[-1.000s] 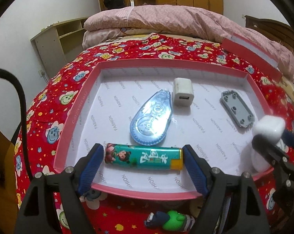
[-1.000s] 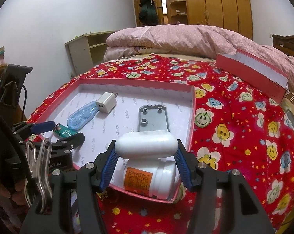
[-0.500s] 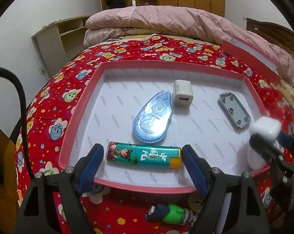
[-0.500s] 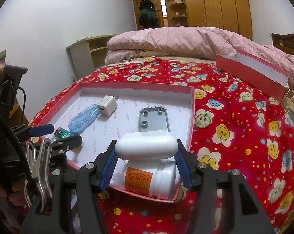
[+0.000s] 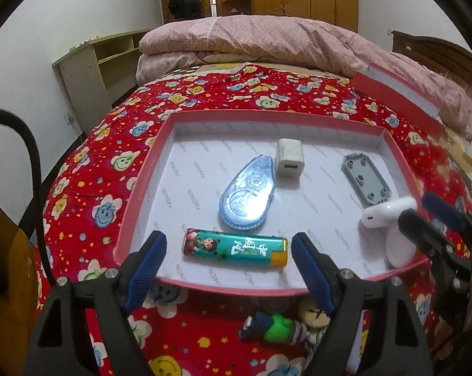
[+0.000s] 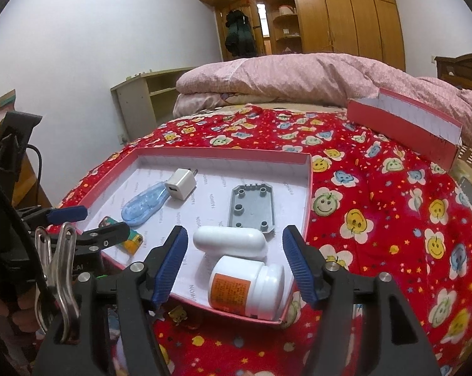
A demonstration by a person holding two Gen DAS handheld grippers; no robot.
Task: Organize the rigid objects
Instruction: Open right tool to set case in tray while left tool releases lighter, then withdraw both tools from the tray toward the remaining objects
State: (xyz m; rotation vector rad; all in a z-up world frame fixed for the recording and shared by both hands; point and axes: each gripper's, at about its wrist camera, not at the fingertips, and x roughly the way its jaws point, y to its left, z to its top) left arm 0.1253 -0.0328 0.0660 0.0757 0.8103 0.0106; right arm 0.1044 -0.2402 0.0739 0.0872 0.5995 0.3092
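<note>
Right tool (image 6: 232, 263) jaws just opened, spread clear of white case (image 6: 229, 242); case leans on bottle (image 6: 246, 286) by tray's (image 6: 223, 154) near rim, may roll. Left tool (image 5: 228, 264) spread around lighter (image 5: 236, 248)

"FASHION" repeats over tray liner (image 5: 204, 169); lighter (image 5: 236, 248) has Chinese chars; bottle label (image 6: 229, 289) unreadable.

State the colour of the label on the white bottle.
Orange, on the white bottle; clearest in the right wrist view.
</note>
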